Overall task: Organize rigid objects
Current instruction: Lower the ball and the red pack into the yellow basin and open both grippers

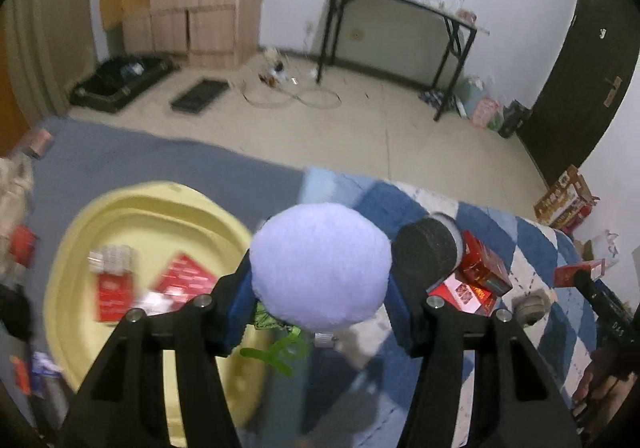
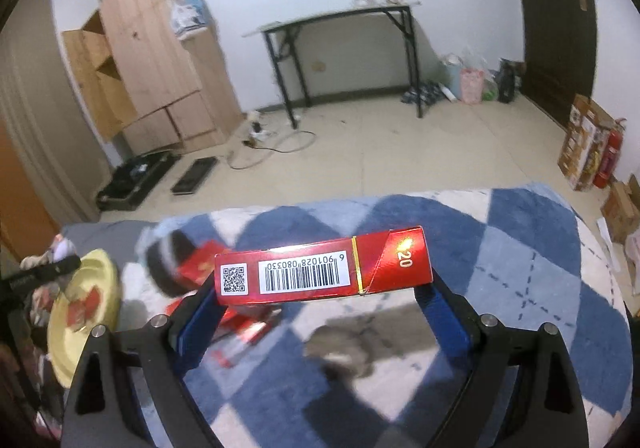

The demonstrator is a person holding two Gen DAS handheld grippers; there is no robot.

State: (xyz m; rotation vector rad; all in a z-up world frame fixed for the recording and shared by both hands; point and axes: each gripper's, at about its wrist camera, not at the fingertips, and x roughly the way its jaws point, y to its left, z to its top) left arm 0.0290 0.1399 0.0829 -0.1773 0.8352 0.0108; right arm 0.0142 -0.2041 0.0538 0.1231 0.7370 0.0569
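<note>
My left gripper (image 1: 320, 302) is shut on a lavender plush ball (image 1: 320, 260) with green bits hanging under it, lifted over the bed. To its left lies a yellow tray (image 1: 160, 204) with red boxes (image 1: 114, 296) in it. A black cylinder (image 1: 426, 252) and more red boxes (image 1: 484, 264) lie to its right on the blanket. My right gripper (image 2: 320, 298) is shut on a red barcoded box (image 2: 320, 272), gripped end to end and raised above the blanket. The yellow tray (image 2: 100, 260) shows at the far left of the right wrist view.
A blue and white checked blanket (image 2: 500, 248) covers the bed beside a grey sheet (image 1: 140, 156). A small grey ball (image 1: 530, 308) rests on the blanket. Clutter lines the bed's left edge. Beyond the bed are bare floor, a black-legged table (image 2: 340, 20) and a wooden wardrobe (image 2: 152, 48).
</note>
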